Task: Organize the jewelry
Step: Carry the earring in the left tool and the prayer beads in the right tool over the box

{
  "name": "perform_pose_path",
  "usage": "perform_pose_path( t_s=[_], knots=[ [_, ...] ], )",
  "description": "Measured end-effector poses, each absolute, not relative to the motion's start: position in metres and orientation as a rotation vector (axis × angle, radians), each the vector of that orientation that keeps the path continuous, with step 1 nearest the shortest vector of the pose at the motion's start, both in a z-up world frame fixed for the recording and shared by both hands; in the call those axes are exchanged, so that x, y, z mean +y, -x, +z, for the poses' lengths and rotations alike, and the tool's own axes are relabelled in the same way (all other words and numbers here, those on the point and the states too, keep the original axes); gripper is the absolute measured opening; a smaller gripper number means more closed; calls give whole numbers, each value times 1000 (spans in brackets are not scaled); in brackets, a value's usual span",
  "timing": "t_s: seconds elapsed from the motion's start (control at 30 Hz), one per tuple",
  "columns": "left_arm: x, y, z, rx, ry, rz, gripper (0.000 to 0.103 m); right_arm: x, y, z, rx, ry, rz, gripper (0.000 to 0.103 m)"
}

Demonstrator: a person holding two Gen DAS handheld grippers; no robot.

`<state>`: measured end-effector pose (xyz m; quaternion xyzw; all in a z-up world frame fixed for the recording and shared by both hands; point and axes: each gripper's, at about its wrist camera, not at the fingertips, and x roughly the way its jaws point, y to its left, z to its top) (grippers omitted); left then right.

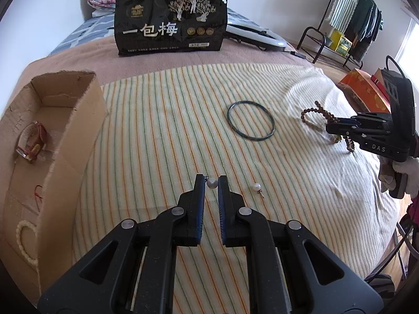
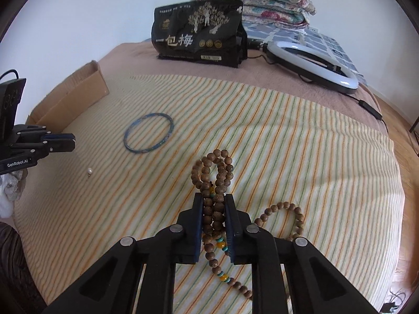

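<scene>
**Two grips on small jewelry, both easy to lose**

Left wrist view: the left gripper (image 1: 211,183) has its jaws narrowed around a pearl earring (image 1: 211,183), which sits right at the fingertips with a sliver of gap on each side; I cannot tell whether the pads actually press it. A round pearl held this far out could squirt free if the jaws squeeze off-center, or drop on the way to the cardboard box (image 1: 65,136) at the left. Its twin, the second pearl earring (image 1: 256,187), lies on the striped cloth (image 1: 162,130) just to the right, and the dark bangle (image 1: 251,120) lies farther up the cloth. The box already holds a red-strap watch (image 1: 31,144) and a cream bead strand (image 1: 25,238). The black snack bag (image 1: 171,22) behind reads "一包梅" in large characters; its smaller print is too fine to read. The right gripper's (image 1: 330,127) body shows "DAS".

Right wrist view: the right gripper (image 2: 214,201) is closed on the wooden bead necklace (image 2: 213,172), with several strands bunched between its jaws. One loop trails on the cloth to the right and a tail with yellow and teal beads hangs below; in my judgement these could snag the cloth or slip out strand by strand when lifted. The left gripper's housing reads "GenRobot.AI".
</scene>
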<state>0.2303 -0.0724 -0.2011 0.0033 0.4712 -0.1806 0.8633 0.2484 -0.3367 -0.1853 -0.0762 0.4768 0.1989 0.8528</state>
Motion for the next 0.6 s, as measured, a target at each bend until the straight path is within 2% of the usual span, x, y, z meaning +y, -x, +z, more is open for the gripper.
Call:
perform_pose_path(
  t_s=[0.6],
  knots=[
    [-25, -191, -136, 871, 59, -347, 8, -313, -196, -82, 830, 111, 399, 13]
  ],
)
